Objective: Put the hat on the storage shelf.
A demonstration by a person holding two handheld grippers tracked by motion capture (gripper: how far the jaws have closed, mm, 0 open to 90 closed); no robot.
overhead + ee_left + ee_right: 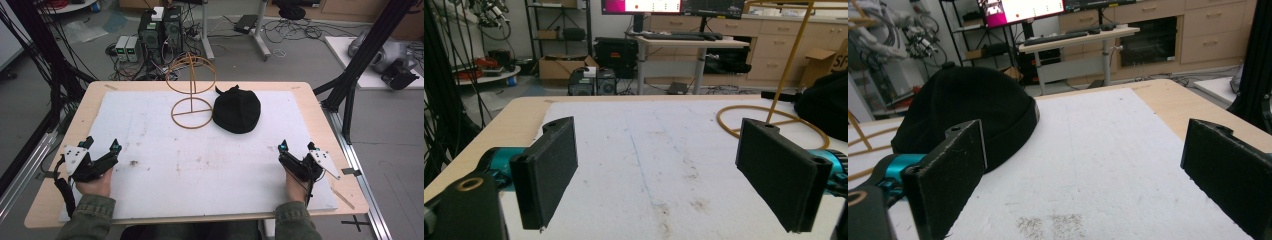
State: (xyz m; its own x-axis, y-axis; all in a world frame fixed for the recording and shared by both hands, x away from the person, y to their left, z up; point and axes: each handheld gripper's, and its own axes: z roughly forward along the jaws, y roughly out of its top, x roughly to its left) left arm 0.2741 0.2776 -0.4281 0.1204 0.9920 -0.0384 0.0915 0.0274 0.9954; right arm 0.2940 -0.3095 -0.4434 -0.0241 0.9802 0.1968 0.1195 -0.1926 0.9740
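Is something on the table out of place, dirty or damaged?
The black hat lies on the white mat beside the wire stand, not on it. The mat shows brown stains near its middle. Nothing looks broken.

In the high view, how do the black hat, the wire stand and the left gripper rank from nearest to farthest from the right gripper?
1. Black hat: up the table and to the left of the right gripper, lying on the white mat.
2. Wire stand: just beyond the hat, on its left side.
3. Left gripper: across the mat, at the table's left near edge.
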